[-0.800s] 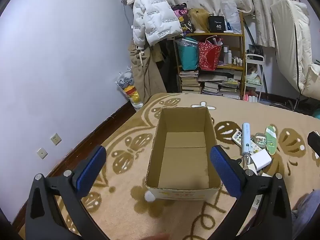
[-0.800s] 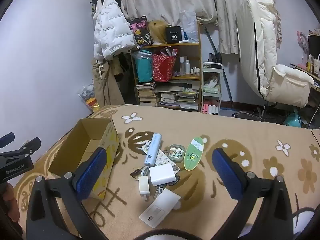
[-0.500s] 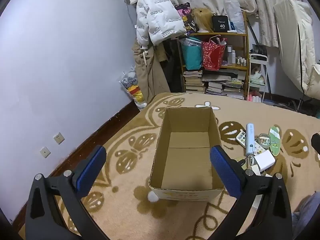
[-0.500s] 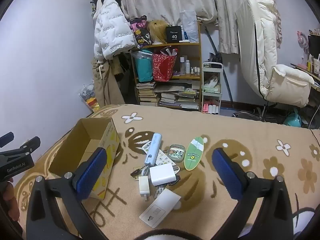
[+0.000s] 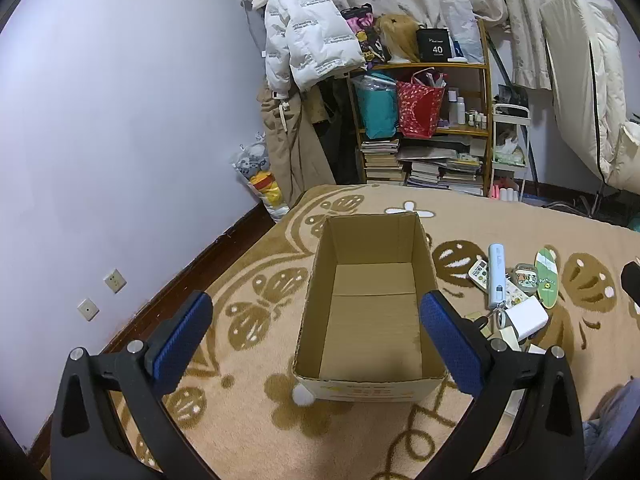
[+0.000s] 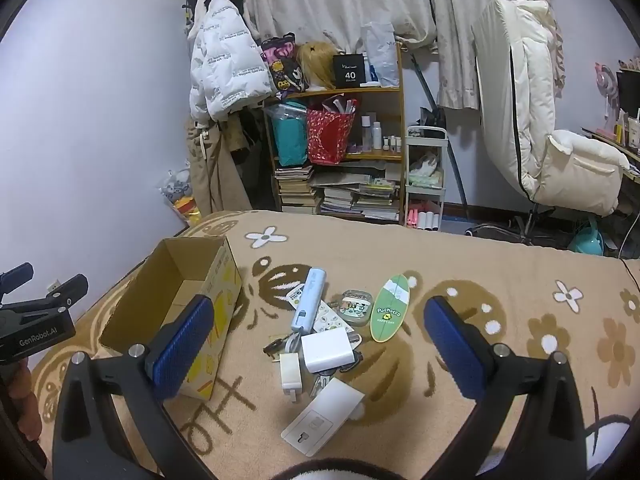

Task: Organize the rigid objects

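Both overlook box (image 5: 372, 308) (perhaps closely).

The black box (image 6: 350, 71) reads "40", the left gripper (image 6: 36, 322) "GenRobot.AI", the green board (image 6: 390, 308) "Pochacco".

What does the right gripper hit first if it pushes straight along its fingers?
Probably the pile of small items: the right gripper, open and empty, centres on the white square charger block, with the small white plug adapter beside it. Depth is unclear; the brown patterned blanket lies beneath.
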`<state>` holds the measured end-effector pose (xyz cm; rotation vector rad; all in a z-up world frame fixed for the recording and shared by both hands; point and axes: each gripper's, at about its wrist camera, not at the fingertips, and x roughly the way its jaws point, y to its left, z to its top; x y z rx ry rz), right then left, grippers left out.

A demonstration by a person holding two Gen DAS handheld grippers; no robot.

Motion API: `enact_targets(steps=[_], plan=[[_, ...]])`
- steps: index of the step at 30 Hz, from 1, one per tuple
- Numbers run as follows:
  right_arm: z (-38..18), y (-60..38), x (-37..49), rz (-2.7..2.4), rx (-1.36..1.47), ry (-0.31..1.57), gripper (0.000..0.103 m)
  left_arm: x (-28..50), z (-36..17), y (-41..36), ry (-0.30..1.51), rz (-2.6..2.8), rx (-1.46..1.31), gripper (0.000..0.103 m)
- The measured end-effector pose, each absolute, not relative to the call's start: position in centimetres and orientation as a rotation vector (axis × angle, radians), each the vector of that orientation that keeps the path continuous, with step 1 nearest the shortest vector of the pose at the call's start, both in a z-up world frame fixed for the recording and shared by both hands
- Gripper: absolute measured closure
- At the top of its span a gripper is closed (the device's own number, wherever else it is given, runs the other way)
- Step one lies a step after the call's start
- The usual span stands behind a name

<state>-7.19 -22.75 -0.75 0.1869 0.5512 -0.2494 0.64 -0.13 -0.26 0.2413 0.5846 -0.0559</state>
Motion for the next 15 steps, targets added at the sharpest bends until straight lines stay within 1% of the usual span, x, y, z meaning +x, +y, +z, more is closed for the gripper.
enact_targets(steps=[15], plan=[[-0.89, -22.68, -7.14, -0.251, 0.185, 0.550, 0.000, 0.17, 0.20, -0.33, 0.574, -0.064, 0.243, 0.000]])
